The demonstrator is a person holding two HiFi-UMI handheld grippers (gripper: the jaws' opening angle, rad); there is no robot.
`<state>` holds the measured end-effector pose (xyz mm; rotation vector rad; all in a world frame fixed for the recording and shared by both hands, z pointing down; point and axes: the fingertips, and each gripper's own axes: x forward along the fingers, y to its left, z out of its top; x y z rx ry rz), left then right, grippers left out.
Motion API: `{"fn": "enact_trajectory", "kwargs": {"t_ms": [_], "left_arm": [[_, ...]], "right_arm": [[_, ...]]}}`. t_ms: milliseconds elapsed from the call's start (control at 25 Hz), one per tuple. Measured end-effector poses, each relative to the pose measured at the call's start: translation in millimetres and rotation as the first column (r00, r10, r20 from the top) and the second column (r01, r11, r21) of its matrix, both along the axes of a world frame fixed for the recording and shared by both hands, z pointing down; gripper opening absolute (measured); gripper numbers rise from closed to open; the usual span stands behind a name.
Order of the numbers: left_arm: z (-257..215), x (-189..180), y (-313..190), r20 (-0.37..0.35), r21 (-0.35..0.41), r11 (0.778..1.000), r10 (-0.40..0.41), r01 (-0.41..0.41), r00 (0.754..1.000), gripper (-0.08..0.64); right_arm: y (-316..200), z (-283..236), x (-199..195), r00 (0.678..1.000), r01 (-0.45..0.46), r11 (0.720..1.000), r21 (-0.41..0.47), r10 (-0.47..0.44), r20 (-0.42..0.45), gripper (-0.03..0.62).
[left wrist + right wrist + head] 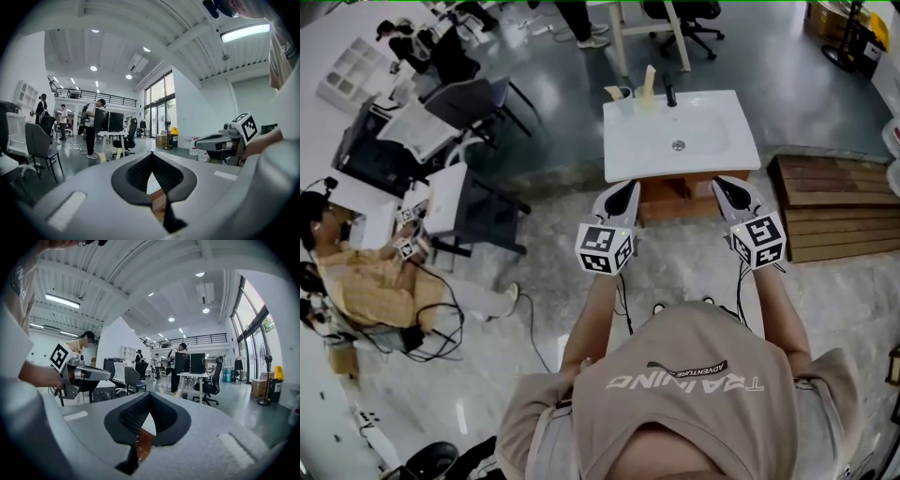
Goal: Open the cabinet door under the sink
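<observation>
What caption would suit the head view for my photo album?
Person points grey left tongs and grey right tongs, both shut, at the brown wooden cabinet under a white rectangular ceramic sink.

A: Sink (675, 141), upper centre, colour?
B: Plain white. Cabinet (675, 199) under it is brown wood.
A: Grippers?
B: Left gripper (623, 190) and right gripper (724, 186) have pale grey shells and black ribbed pads (138, 173). Marker cubes (605, 248) are white with black squares.
A: Right edge?
B: Pallet (834, 206), brown slats.
</observation>
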<state>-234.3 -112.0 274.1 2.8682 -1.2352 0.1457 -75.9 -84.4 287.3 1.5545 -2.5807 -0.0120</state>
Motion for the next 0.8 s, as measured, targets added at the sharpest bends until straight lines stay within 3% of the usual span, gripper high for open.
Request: {"fn": "enact_trajectory", "kwargs": {"t_ms": [320,520,800], "left_arm": [[0.0,-0.4,3.9,0.057,0.032,0.999,-0.013,0.012,0.998,0.017],[-2.1,-2.6,0.1,0.05,0.066,0.997,-0.045,0.042,0.998,0.017],[5.1,2.5,-5.1,0.05,0.056,0.998,-0.044,0.042,0.998,0.017]], "right_arm": [[0.8,-1.1,4.1,0.999,-0.022,0.999,0.027,0.021,0.028,0.002],[0.5,-3.1,4.7,0.999,-0.036,0.997,0.065,0.035,0.023,0.002],[-4.6,-3.2,10.0,0.999,-0.047,0.997,0.068,0.046,0.022,0.0]]}}
